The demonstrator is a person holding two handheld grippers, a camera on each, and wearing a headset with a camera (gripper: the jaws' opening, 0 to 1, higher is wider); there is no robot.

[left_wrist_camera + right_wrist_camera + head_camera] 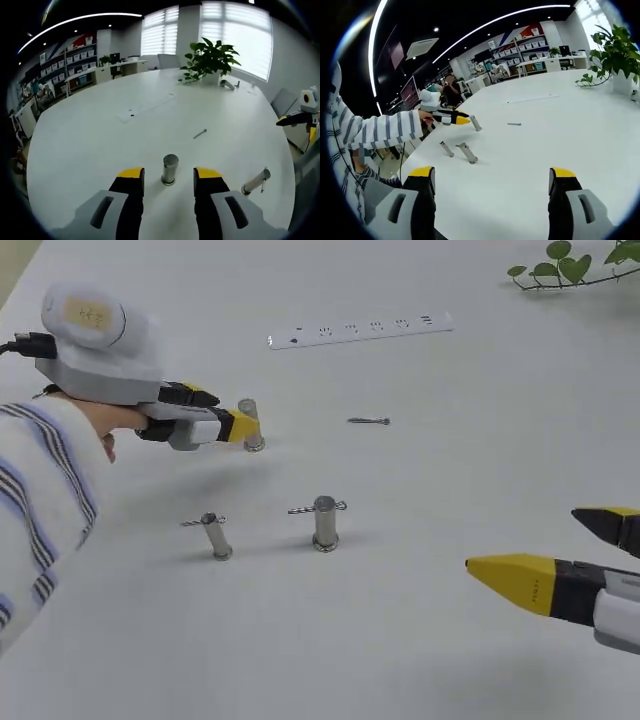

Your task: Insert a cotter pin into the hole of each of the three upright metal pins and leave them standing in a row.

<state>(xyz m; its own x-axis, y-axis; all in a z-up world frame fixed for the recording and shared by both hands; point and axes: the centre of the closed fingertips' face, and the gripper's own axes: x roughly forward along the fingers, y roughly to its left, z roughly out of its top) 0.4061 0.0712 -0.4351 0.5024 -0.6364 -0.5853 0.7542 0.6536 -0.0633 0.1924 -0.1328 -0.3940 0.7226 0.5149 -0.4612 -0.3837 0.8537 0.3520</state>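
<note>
Three upright metal pins stand on the white table. The far pin point(250, 425) has nothing through its hole and sits just ahead of my left gripper point(240, 425), whose jaws stand open on either side of it point(170, 169). The two nearer pins point(215, 535) point(325, 523) each carry a cotter pin through the top. A loose cotter pin point(368, 421) lies flat to the right of the far pin. My right gripper point(522, 540) hovers at the lower right, wide open and holding nothing point(492, 180).
A white power strip point(360, 330) lies at the back of the table, and a leafy plant point(575, 265) reaches in at the far right corner. A striped sleeve point(40, 500) covers the left edge. Office desks and shelves stand behind the table.
</note>
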